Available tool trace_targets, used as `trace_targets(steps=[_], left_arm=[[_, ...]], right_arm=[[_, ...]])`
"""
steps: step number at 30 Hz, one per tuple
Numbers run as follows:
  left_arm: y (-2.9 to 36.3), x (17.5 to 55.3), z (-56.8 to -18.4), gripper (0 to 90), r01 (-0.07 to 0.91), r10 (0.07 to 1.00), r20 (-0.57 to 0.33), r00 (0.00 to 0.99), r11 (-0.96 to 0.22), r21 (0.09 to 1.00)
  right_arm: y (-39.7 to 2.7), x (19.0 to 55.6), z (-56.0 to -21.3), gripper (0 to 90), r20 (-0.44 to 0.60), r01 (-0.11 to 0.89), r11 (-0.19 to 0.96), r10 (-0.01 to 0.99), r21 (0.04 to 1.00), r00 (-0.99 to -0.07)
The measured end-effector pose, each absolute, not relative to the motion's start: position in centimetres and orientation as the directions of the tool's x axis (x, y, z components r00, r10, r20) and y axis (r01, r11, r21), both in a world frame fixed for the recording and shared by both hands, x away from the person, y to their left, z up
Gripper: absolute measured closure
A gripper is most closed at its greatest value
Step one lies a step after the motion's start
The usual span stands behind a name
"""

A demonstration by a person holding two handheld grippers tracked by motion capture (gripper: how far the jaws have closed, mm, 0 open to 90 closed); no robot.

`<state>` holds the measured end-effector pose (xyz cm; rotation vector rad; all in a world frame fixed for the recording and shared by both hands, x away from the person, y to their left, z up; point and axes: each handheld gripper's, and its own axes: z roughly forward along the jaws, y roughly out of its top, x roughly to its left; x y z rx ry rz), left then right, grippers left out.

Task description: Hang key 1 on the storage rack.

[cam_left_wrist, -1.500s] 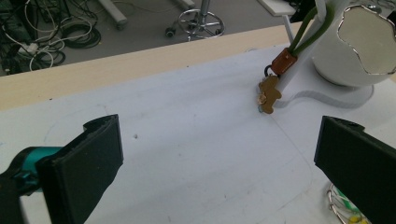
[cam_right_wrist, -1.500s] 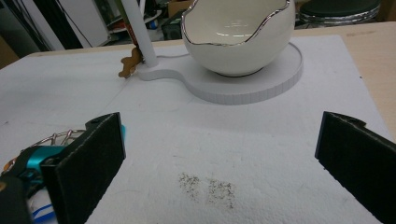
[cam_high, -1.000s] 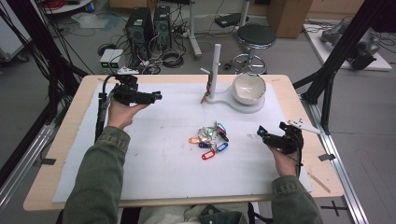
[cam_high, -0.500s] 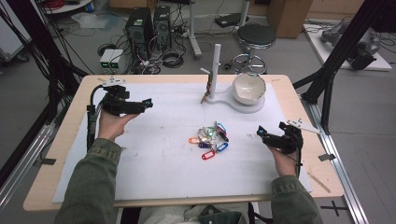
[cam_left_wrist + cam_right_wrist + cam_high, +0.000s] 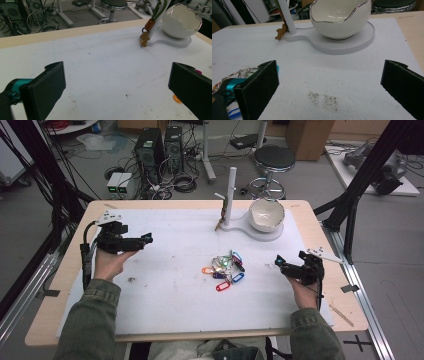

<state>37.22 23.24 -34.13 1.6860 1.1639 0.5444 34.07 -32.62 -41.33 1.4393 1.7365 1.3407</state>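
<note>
Left gripper (image 5: pixel 148 238): jaws wide, empty; moved back toward 9 o'clock
Right gripper (image 5: pixel 278 262): jaws wide, unmoved
Key tags (image 5: pixel 225 269): centre, untouched; pickup pending

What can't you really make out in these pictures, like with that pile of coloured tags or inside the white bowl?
- Pile of key tags: too small in the high view to count or read; in the right gripper view the left jaw hides most of it.
- Bowl: its top is cut off by the right gripper view's upper edge; the floor inside is hidden by its wall.
- Key on the stand: blurred, teeth unreadable.
</note>
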Motion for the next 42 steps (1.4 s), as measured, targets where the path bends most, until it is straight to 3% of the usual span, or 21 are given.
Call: trace_targets(steps=[42], left_arm=[[29.0,31.2,-38.6,1.6,0.386,0.937,-0.170,0.305,0.041,0.922]], right_arm=[[-32.3,34.1,-41.4,0.6,0.191,0.429,-0.039,0.929,0.902,-0.318]])
